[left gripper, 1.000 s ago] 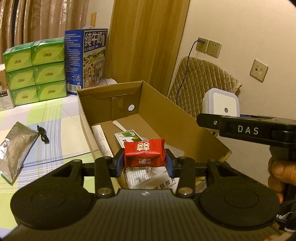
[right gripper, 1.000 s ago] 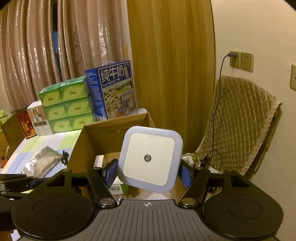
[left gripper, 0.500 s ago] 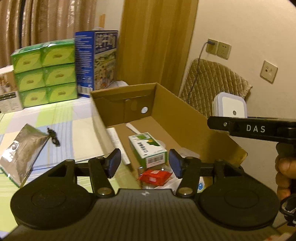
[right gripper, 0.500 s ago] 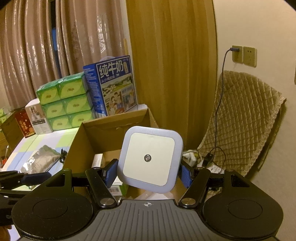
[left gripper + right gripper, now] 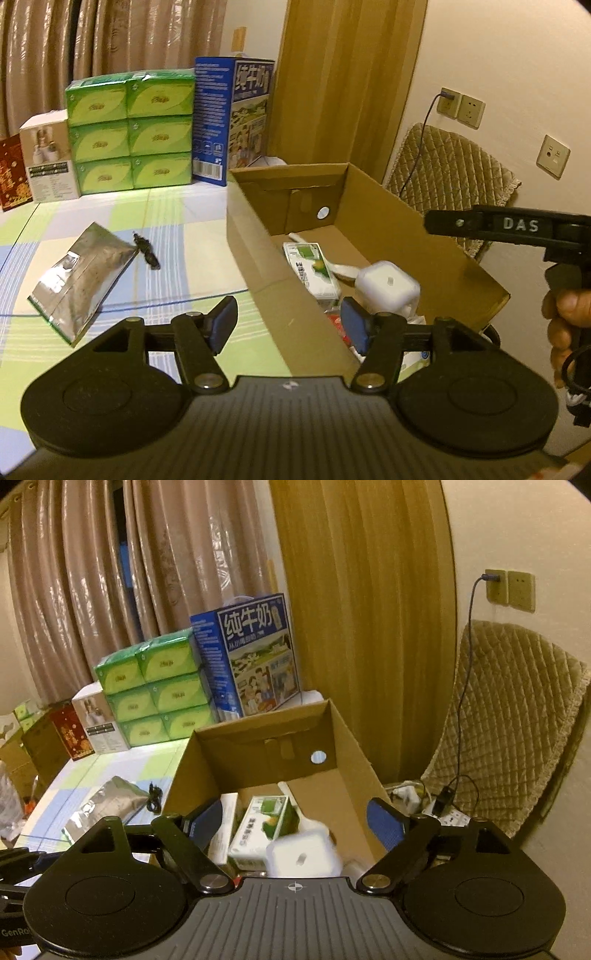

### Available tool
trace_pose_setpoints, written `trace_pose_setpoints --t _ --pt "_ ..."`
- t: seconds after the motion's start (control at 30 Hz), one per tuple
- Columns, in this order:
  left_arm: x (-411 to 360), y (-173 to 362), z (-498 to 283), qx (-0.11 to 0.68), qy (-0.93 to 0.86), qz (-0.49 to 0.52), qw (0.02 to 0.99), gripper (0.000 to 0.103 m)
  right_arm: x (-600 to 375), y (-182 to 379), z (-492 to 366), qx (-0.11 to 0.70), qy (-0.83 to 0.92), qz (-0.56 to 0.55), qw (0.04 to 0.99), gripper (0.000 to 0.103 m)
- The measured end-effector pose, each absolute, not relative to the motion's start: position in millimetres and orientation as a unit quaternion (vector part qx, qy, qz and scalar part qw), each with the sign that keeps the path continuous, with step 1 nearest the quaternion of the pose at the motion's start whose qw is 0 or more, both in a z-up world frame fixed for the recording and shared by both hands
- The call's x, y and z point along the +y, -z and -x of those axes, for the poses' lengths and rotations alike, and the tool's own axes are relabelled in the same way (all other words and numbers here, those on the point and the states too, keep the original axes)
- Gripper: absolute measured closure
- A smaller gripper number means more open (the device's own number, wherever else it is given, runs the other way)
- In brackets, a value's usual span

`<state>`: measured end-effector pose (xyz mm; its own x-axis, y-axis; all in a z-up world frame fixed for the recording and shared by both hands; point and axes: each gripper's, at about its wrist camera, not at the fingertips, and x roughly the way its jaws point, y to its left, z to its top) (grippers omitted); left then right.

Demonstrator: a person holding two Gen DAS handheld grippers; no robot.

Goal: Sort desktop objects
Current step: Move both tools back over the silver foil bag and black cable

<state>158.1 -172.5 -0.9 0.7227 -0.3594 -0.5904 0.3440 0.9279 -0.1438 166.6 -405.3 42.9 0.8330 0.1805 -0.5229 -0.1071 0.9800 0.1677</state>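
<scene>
Jaws on both tools stand spread and empty. Nearest, the right gripper (image 5: 295, 823) hovers over the cardboard box (image 5: 351, 746), and the left gripper (image 5: 288, 325) straddles the box's near-left wall. Just beyond, the white night light (image 5: 303, 856) lies blurred inside the box, beside a green-and-white carton (image 5: 262, 827). Farther left, a silver pouch (image 5: 81, 273) lies on the striped tablecloth (image 5: 177, 221). Green tissue packs (image 5: 133, 129) stand at the back.

Home room: curtains (image 5: 110, 590), quilted chair (image 5: 517, 731), stacked tissue packs (image 5: 131, 131), milk carton case (image 5: 255, 657) on table.
</scene>
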Motion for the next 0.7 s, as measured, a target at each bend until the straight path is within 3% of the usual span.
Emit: trace_pose_setpoints --t 0.7 --pt "-114 -25 -105 0.304 0.145 0.016 0.941 0.019 -362 -68 -95 0.268 -0.105 -0.073 0.955 0.004"
